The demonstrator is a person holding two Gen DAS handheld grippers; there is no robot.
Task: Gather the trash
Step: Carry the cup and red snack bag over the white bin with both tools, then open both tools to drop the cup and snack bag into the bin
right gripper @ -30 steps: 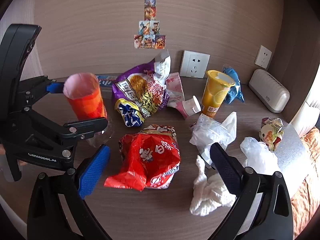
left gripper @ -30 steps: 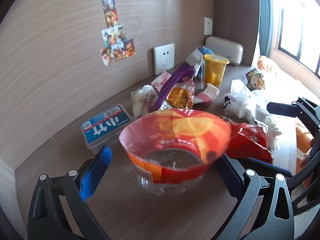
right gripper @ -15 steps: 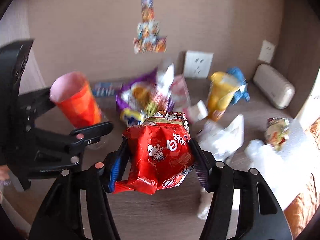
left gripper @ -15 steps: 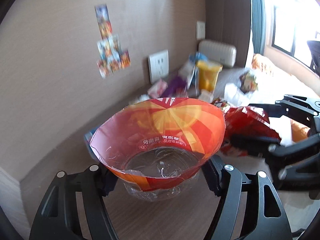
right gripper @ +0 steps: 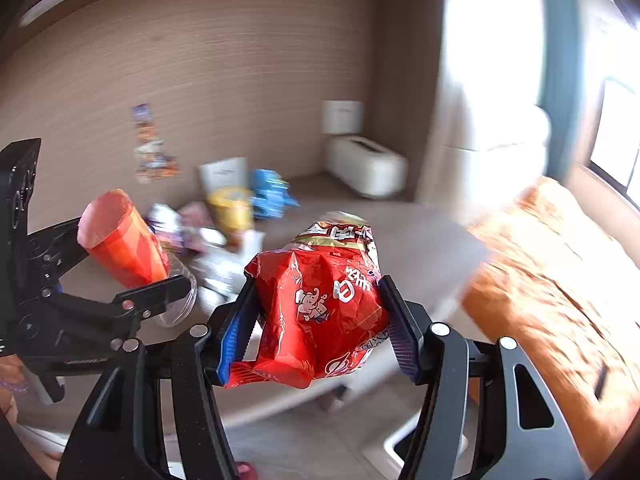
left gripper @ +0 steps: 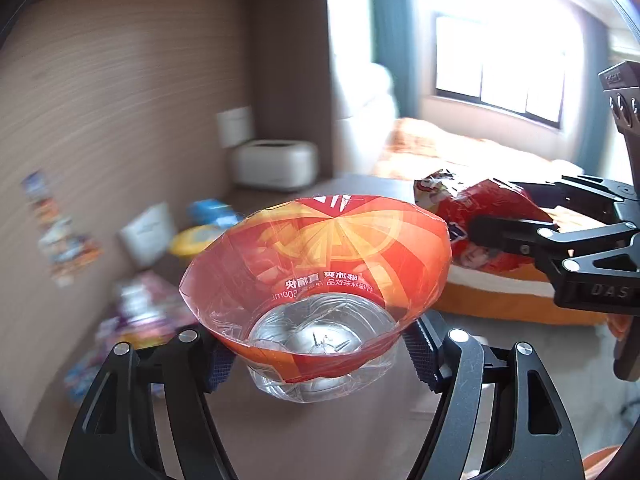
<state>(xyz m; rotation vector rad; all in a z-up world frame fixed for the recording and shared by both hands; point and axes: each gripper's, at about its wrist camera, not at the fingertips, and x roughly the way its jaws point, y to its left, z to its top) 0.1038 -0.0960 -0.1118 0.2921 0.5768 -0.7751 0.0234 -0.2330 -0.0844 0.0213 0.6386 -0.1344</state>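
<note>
Now the cup point(left gripper: 316, 276) and bag point(right gripper: 320, 308) have been lifted off the surface point(right gripper: 420, 240), clamped in left gripper point(left gripper: 316, 356) and right gripper point(right gripper: 316, 328); disposal is judged next.

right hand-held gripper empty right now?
No, the right hand-held gripper is shut on a crumpled red snack bag, pinched between both fingers.

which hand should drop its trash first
Hard to call: no bin shows. Both are loaded and lifted off the desk: left gripper shut on the cut bottle, right gripper on the red bag. Slight lean right.
</note>
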